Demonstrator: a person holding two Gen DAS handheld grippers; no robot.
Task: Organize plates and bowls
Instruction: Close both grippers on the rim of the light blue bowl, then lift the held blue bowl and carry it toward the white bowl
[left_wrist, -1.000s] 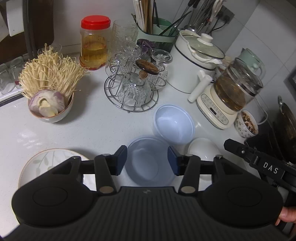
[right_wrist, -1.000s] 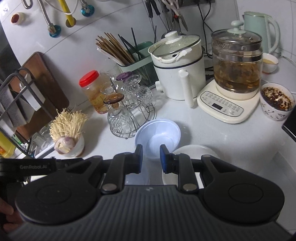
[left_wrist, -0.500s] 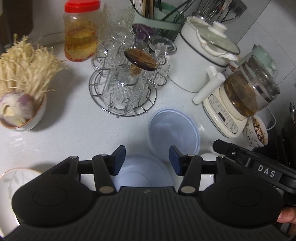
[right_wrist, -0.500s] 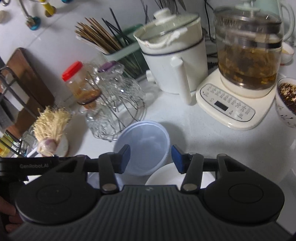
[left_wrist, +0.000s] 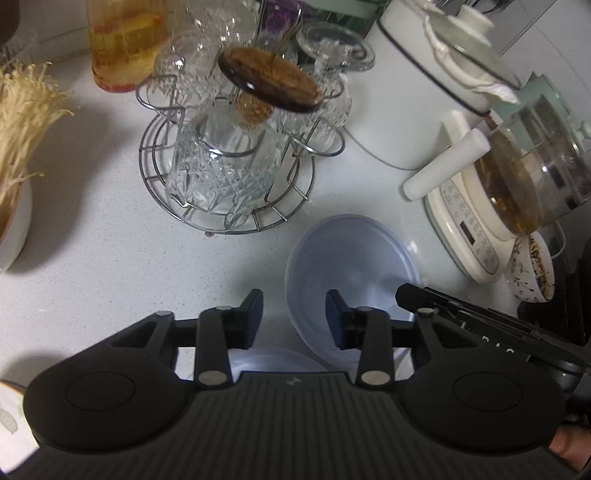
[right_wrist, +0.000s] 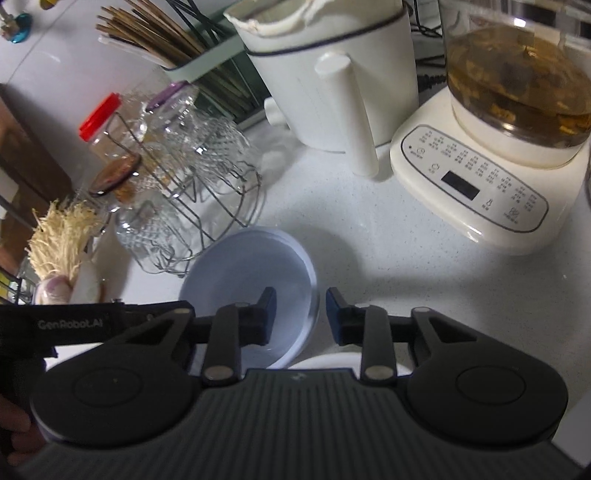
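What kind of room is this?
Most likely a home kitchen counter. There's a glass kettle of brew on its electric base, chopsticks in a holder, and a blue bowl waiting to be tidied.

Pale blue plastic bowl | upright, empty, on white worktop | second blue bowl and white plate just beside it

The left gripper hangs over the white desk, its jaws just closing, straddling the left rim of the pale blue bowl without pressing it. Beyond the bowl stands a wire rack of glassware, with a kettle base to the bowl's right.
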